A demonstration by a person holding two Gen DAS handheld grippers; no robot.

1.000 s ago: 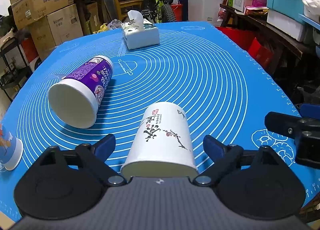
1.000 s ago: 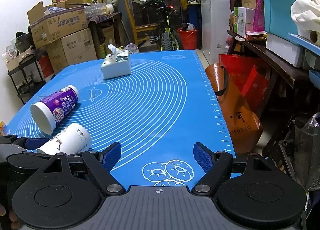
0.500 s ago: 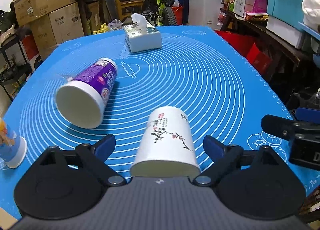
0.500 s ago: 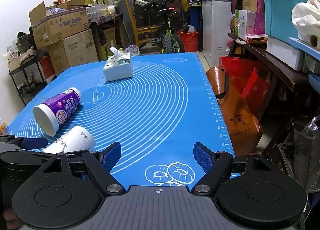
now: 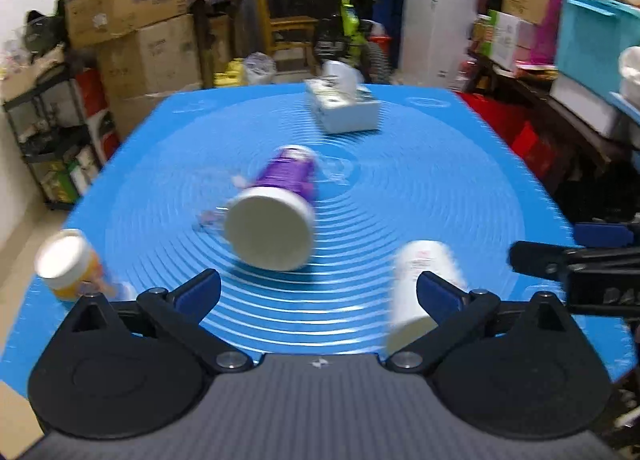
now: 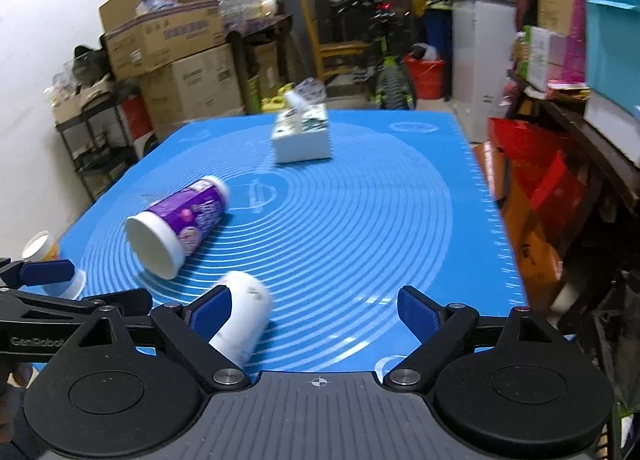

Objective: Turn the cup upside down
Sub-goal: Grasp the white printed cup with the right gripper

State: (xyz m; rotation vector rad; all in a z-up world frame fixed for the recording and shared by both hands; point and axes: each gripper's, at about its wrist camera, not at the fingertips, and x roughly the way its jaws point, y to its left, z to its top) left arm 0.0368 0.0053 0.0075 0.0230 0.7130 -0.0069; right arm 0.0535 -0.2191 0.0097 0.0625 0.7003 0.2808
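Observation:
A white cup with ink drawing (image 5: 420, 284) lies on its side on the blue mat (image 5: 420, 179), partly behind my left gripper's right finger. It also shows in the right wrist view (image 6: 244, 316) beside my right gripper's left finger. A purple cup (image 5: 276, 215) lies on its side ahead, mouth toward me; it also shows in the right wrist view (image 6: 180, 223). A yellow-orange cup (image 5: 66, 264) stands upside down at the left edge. My left gripper (image 5: 318, 292) is open and empty. My right gripper (image 6: 316, 306) is open and empty.
A tissue box (image 5: 342, 105) stands at the far side of the mat; it also shows in the right wrist view (image 6: 302, 133). Cardboard boxes (image 5: 136, 19), a shelf and a bicycle stand beyond the table. An orange bag (image 6: 536, 219) hangs off the right edge.
My left gripper has swung left and pulled back; the white cup is now off to its right and the purple cup is ahead. My right gripper has moved left toward the white cup.

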